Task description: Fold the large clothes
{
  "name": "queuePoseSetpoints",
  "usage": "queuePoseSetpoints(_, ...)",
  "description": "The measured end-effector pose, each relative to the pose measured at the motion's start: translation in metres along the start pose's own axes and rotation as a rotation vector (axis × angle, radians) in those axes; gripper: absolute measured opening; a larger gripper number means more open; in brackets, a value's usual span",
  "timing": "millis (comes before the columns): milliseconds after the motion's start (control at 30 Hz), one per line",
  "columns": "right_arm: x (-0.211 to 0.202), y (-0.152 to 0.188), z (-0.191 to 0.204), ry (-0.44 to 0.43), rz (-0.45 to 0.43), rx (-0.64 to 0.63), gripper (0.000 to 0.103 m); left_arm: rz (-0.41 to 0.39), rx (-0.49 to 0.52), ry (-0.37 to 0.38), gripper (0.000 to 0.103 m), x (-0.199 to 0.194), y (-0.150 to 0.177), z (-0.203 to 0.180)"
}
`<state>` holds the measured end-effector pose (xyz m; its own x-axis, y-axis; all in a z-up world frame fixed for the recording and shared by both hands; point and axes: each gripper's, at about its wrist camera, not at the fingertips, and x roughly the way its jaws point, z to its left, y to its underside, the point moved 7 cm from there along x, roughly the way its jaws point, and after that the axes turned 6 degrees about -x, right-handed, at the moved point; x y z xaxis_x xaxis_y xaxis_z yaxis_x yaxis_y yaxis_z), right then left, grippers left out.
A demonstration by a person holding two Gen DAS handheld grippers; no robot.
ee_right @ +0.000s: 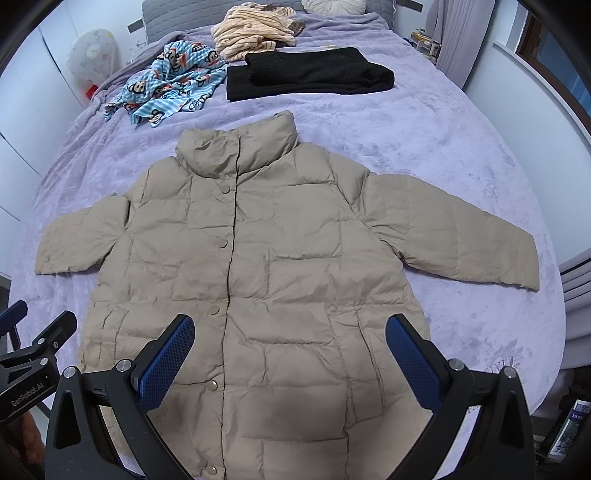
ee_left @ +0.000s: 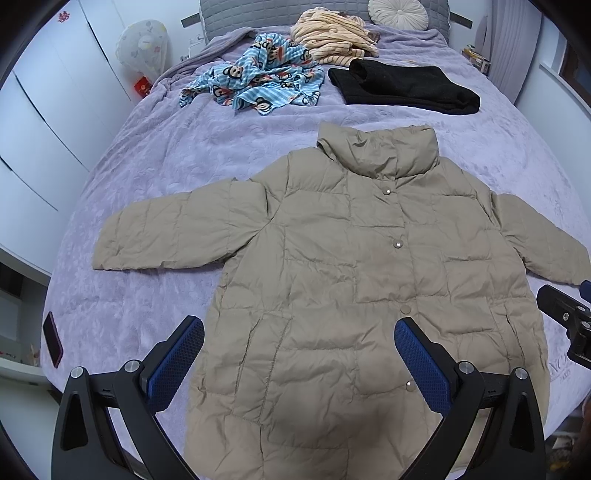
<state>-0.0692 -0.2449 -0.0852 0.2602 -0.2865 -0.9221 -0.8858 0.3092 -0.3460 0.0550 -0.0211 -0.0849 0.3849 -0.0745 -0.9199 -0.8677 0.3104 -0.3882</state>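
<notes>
Jacket: a beige quilted puffer jacket [ee_left: 332, 266] lies face up and snapped shut on the bed [ee_left: 155, 155], collar toward the headboard, both sleeves spread out to the sides, hem at the near edge.
Left tool: the left tool [ee_left: 299, 350] hangs over the lower front of the jacket, blue-padded fingers spread wide — nothing between them.
Right tool: the right tool [ee_right: 290, 349] hovers over the jacket's hem area, fingers likewise wide apart and empty; its black body also shows at the right edge of the left wrist view.
Bed: covered in a lilac plush blanket.
Other clothes: beyond the collar — a folded black garment [ee_right: 310, 74], a crumpled blue monkey-print piece [ee_left: 258, 83], a cream striped heap [ee_left: 332, 35].
Near edge: a dark phone [ee_left: 53, 343] lies on the blanket left of the jacket.
</notes>
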Motion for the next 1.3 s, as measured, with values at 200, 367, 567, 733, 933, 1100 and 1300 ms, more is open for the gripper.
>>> queuePoseSetpoints(200, 0.008, 0.004, 0.003, -0.101, 0.035, 0.032, 0.103, 0.036, -0.104, 0.152, 0.103, 0.009, 0.0, 0.022)
queuePoseSetpoints(367, 0.023, 0.01, 0.023, -0.194, 0.076, 0.023, 0.103, 0.035, -0.285, 0.209, 0.103, 0.047, -0.011, 0.096)
queuePoseSetpoints(567, 0.069, 0.025, 0.095, -0.411, 0.189, -0.025, 0.103, 0.063, -0.501, 0.23, 0.103, 0.139, -0.018, 0.203)
queuePoseSetpoints(733, 0.11, 0.037, 0.167, -0.493, 0.253, -0.083, 0.103, 0.063, -0.606, 0.266, 0.103, 0.217, -0.029, 0.259)
queuePoseSetpoints(933, 0.153, 0.026, 0.197, -0.538, 0.252, -0.003, 0.103, 0.012, -0.731, 0.29, 0.092, 0.271, -0.063, 0.307)
queuePoseSetpoints(1100, 0.161, -0.016, 0.205, -0.518, 0.143, 0.031, 0.103, -0.037, -0.73, 0.357, 0.008, 0.283, -0.105, 0.319)
queuePoseSetpoints(1300, 0.183, -0.06, 0.246, -0.621, 0.106, 0.043, 0.008, -0.167, -0.583, 0.317, 0.008, 0.23, -0.133, 0.31)
